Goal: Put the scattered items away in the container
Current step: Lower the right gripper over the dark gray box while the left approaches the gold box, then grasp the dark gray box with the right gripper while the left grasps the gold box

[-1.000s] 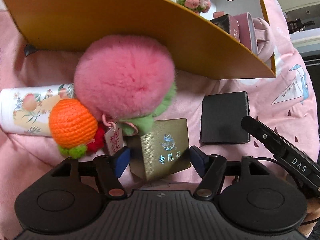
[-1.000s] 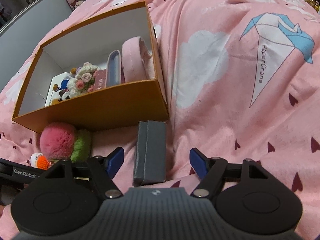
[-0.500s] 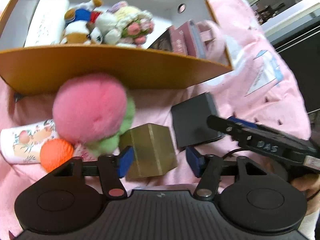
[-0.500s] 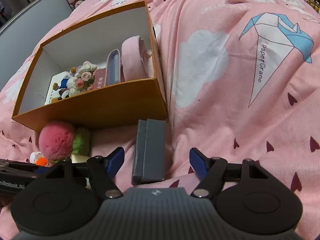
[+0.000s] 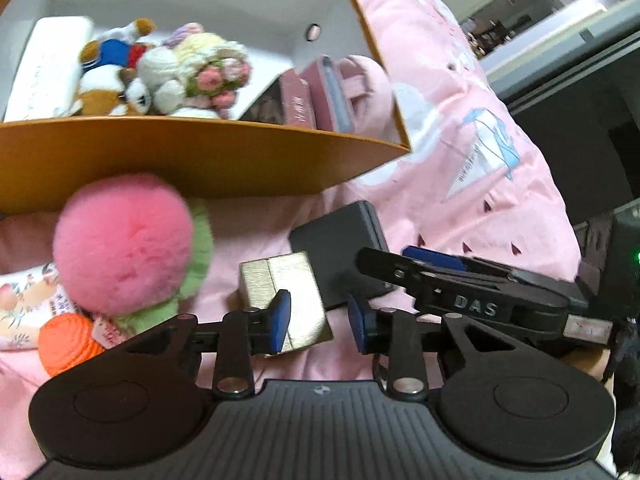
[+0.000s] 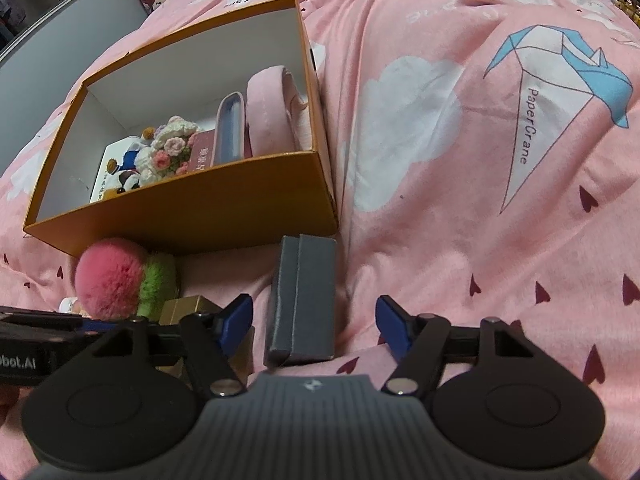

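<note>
The orange cardboard box (image 5: 200, 156) (image 6: 180, 208) stands open on the pink bedspread, with plush toys and pink cases inside. In front of it lie a pink pompom (image 5: 120, 240) (image 6: 108, 280), a small gold box (image 5: 280, 292) (image 6: 188, 308) and a dark grey box (image 5: 336, 248) (image 6: 302, 300). My left gripper (image 5: 319, 322) is closing. Its left pad overlaps the gold box and bedspread shows before the right pad, so nothing is clamped. My right gripper (image 6: 316, 326) straddles the grey box, closing, with gaps on both sides.
An orange crochet ball (image 5: 68, 340) and a floral tube (image 5: 24, 300) lie left of the pompom. The right gripper's finger (image 5: 460, 292) crosses the left wrist view close to the left gripper. To the right stretches the bedspread (image 6: 480, 200), printed with a paper crane.
The left gripper has risen and rolled, so the orange box's inside now shows. Its jaws have narrowed from wide around the gold box. The right jaws have narrowed slightly and that hand stayed put.
</note>
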{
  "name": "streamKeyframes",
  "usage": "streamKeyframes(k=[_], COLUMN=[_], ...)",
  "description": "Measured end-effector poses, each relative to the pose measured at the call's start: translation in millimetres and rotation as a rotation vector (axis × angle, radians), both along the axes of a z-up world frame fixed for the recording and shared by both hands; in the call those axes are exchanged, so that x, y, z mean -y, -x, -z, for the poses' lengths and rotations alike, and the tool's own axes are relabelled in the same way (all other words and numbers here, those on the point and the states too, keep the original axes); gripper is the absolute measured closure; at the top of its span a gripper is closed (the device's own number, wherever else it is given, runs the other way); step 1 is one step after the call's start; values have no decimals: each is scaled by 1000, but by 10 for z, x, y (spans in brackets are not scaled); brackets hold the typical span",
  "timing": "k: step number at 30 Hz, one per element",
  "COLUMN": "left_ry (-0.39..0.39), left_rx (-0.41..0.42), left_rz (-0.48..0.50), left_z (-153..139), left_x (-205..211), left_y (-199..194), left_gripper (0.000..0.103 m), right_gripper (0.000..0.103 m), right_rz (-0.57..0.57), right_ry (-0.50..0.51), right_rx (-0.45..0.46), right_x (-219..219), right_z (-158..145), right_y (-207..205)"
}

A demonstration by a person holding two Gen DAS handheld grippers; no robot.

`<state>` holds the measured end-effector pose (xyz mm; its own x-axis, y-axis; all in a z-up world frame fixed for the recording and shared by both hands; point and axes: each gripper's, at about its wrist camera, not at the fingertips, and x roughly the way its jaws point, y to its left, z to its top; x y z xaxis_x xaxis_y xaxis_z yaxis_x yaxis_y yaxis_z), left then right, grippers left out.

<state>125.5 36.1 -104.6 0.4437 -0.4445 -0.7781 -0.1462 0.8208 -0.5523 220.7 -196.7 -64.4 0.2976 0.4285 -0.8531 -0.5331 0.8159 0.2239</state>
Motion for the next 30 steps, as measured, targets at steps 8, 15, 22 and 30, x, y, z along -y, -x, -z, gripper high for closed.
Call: streamKeyframes(k=[8,15,22,30], left_ry=[-30,-76,-96,-105], left_rx=[7,23,28,16], left_rz=[17,67,87,98], left_z=[-16,-41,-44,-107], left_x=[47,135,183,228], left_y=[18,41,52,77], left_gripper=[67,67,68,66], right_gripper=[49,71,89,87], right_rz=[-25,-157,-222,-227], right_ry=[-41,-129,-140,-136], right_rx=[86,-24,-80,-188], right_x=[44,-128,-275,-335], right_z=[-193,-192,-103,96], right_y=[106,104,124,44])
